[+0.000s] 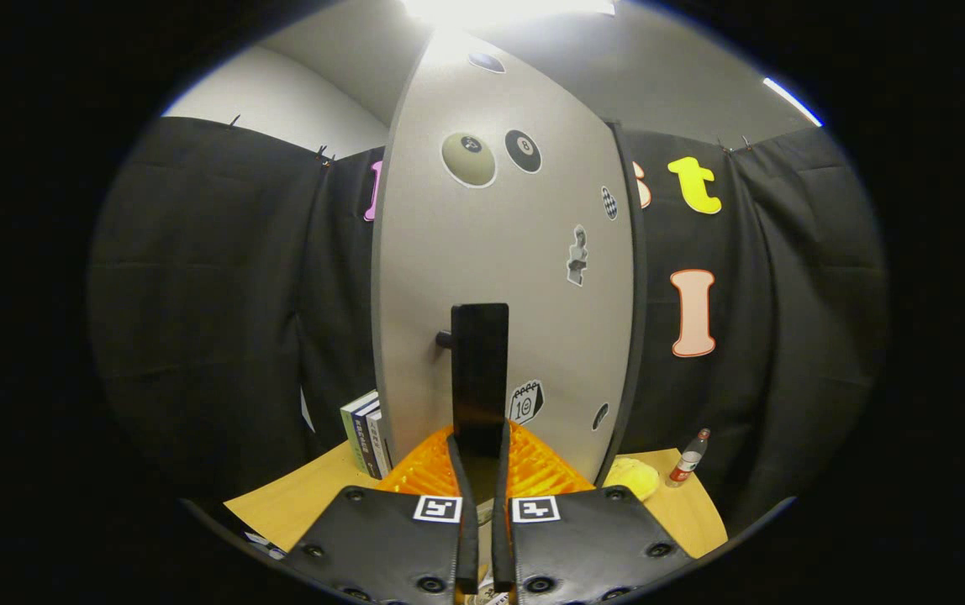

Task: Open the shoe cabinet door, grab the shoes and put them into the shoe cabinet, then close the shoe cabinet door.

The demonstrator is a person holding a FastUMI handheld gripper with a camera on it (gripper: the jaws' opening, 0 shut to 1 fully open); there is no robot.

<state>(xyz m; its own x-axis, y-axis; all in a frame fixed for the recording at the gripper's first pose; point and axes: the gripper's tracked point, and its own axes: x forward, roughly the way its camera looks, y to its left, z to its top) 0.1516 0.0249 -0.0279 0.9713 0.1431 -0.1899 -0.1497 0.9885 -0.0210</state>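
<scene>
The grey shoe cabinet door point(524, 277), dotted with stickers, stands upright right in front of me. Its black vertical handle point(479, 370) juts out on a short stub at mid-height. My gripper point(479, 444) is shut on the lower end of this handle, with one finger pressed on each side. A dark edge of the cabinet point(637, 277) runs along the door's right side. Whether the door stands ajar I cannot tell.
An orange ribbed plastic piece point(537, 472) lies just beyond the fingers at the door's foot. The wooden table point(297, 504) carries upright books point(366, 433) left of the door, a yellow object point(635, 477) and a small bottle point(688, 458) on the right.
</scene>
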